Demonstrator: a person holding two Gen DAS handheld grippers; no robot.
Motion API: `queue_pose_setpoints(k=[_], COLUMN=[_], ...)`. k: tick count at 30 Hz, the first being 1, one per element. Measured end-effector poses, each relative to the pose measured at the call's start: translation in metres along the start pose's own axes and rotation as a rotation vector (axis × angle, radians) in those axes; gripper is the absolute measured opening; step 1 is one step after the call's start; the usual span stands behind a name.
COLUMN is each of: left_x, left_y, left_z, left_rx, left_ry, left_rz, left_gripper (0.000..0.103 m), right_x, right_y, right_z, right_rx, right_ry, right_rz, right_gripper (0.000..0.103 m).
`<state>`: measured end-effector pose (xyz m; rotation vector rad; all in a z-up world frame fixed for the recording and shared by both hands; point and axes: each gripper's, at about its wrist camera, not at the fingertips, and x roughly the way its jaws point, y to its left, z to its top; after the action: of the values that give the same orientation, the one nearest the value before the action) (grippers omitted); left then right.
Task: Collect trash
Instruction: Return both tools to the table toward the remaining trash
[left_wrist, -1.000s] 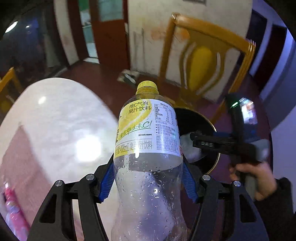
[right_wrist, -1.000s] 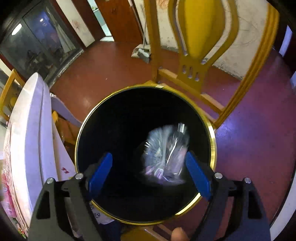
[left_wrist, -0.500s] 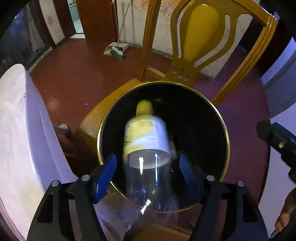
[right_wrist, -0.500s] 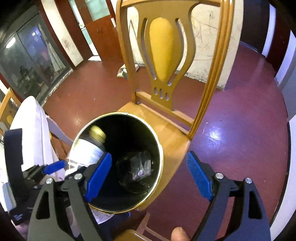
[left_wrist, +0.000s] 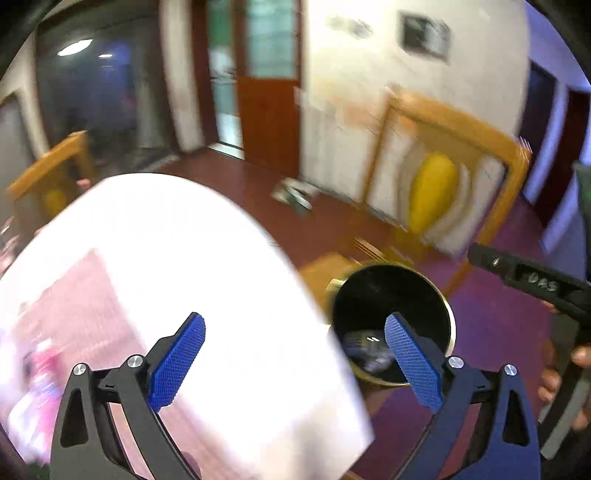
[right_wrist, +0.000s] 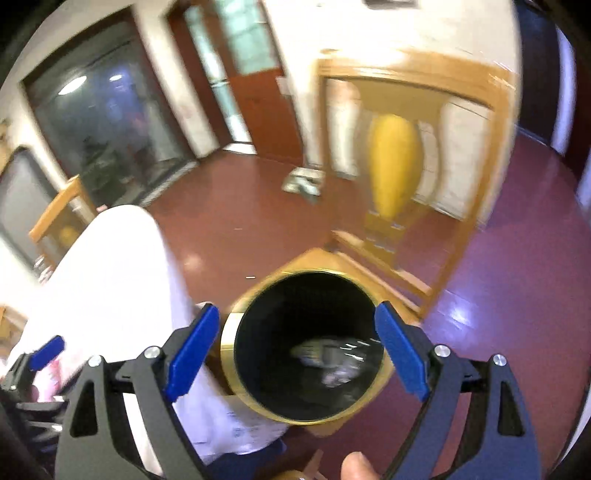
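Note:
A black bin with a gold rim (left_wrist: 448, 314) (right_wrist: 229, 339) stands on a wooden chair seat beside the white table. Blurred clear plastic trash (left_wrist: 364, 349) (right_wrist: 332, 356) lies at its bottom. My left gripper (left_wrist: 295, 362) is open and empty, over the table's edge, left of the bin. My right gripper (right_wrist: 297, 350) is open and empty, above the bin's mouth. The right gripper's body also shows at the right edge of the left wrist view (left_wrist: 535, 284).
A white round table (left_wrist: 184, 258) (right_wrist: 103, 273) with a pink mat (left_wrist: 74, 317) fills the left. Pink items (left_wrist: 33, 380) lie at its near left. A yellow wooden chair back (left_wrist: 436, 195) (right_wrist: 391, 162) rises behind the bin. Red floor lies around.
My left gripper let the yellow-labelled bottle go into the bin and has swung back left over the table. My right gripper has pulled back and up from the bin.

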<state>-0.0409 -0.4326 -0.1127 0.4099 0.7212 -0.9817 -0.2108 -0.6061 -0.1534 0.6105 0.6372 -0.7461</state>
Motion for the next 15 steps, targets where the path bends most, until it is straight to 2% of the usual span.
queue_pose_setpoints(k=[1,4,6,8,10,12,15], left_x=[-0.015,-0.077,-0.119,-0.149,-0.167,-0.177,-0.184], left_y=[0.018,0.078,0.12,0.151,0.174,0.19,0.208], left_z=[-0.004,-0.027,-0.053,-0.081,-0.11,-0.147,-0.191], left_rx=[-0.031,-0.127,-0.191,-0.253,-0.283,-0.301,-0.349], left_ry=[-0.018,-0.082,-0.108,-0.094,-0.045,0.014,0.078], left_rz=[0.031,0.149,0.264,0.364,0.445,0.511,0.543], left_gripper=[0.096,0.097,0.097,0.097,0.097,0.097,0.097], right_x=[-0.002,-0.006,-0.009,-0.009,-0.008,-0.005,0.019], right_y=[0.016,0.096,0.149,0.209,0.264,0.309,0.365], right_z=[-0.001,-0.011,-0.023,-0.041,-0.062,-0.081,-0.101], right_rx=[-0.023,-0.141,-0.218,-0.305,-0.383,-0.445,-0.519], right_ry=[0.002,0.051,0.094,0.153,0.208,0.247,0.314], right_rz=[0.036,0.222,0.334,0.442,0.518,0.544,0.493], right_gripper=[0.086,0.086,0.086,0.086,0.086,0.086,0.086])
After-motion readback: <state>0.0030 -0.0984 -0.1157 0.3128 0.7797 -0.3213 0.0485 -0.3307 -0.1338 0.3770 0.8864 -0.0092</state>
